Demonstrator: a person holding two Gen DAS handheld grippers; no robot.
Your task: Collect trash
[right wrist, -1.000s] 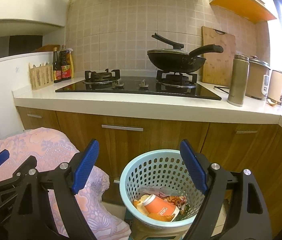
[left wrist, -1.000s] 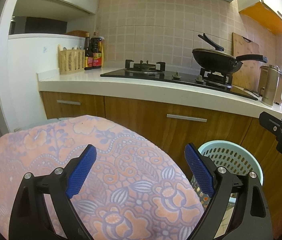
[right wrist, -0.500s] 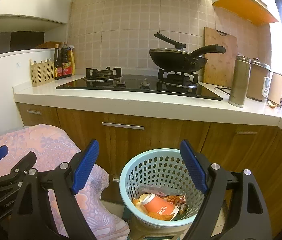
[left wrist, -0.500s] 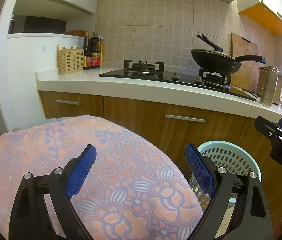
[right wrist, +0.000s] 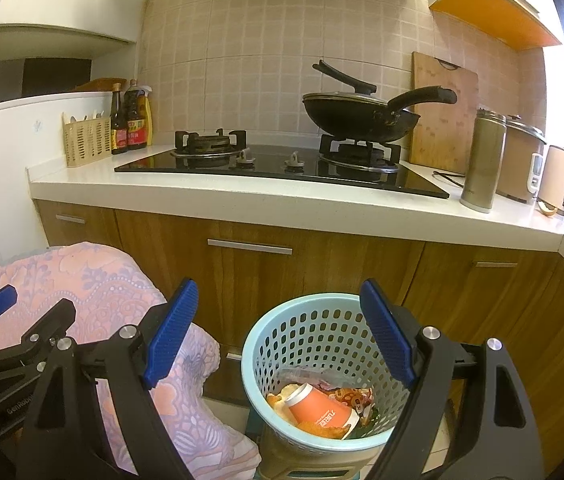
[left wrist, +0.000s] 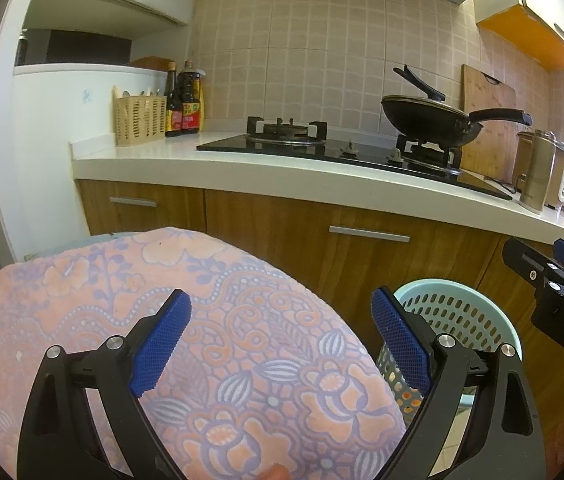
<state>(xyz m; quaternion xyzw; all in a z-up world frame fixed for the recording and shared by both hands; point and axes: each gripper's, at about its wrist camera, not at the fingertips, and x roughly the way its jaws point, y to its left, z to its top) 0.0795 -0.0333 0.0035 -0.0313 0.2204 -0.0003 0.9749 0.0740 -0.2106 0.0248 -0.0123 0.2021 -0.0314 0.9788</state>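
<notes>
A light blue perforated waste basket (right wrist: 322, 344) stands on the floor before the wooden cabinets; it also shows in the left wrist view (left wrist: 458, 316). Inside lie an orange paper cup (right wrist: 320, 408), crumpled wrappers (right wrist: 346, 394) and clear plastic. My right gripper (right wrist: 278, 332) is open and empty, held above and in front of the basket. My left gripper (left wrist: 282, 340) is open and empty over a pink floral cloth (left wrist: 162, 320), left of the basket. The left gripper's body shows at the left of the right wrist view (right wrist: 14, 336).
The white countertop (right wrist: 322, 204) carries a black gas hob (right wrist: 278, 168), a lidded wok (right wrist: 358, 116), a steel flask (right wrist: 482, 164), a kettle (right wrist: 558, 178), sauce bottles (right wrist: 130, 124) and a beige utensil basket (right wrist: 88, 140). A cutting board (right wrist: 442, 112) leans on the tiles.
Both views have risen slightly and drawn back a little; the basket sits lower in the frames. Both grippers stay open and empty.
</notes>
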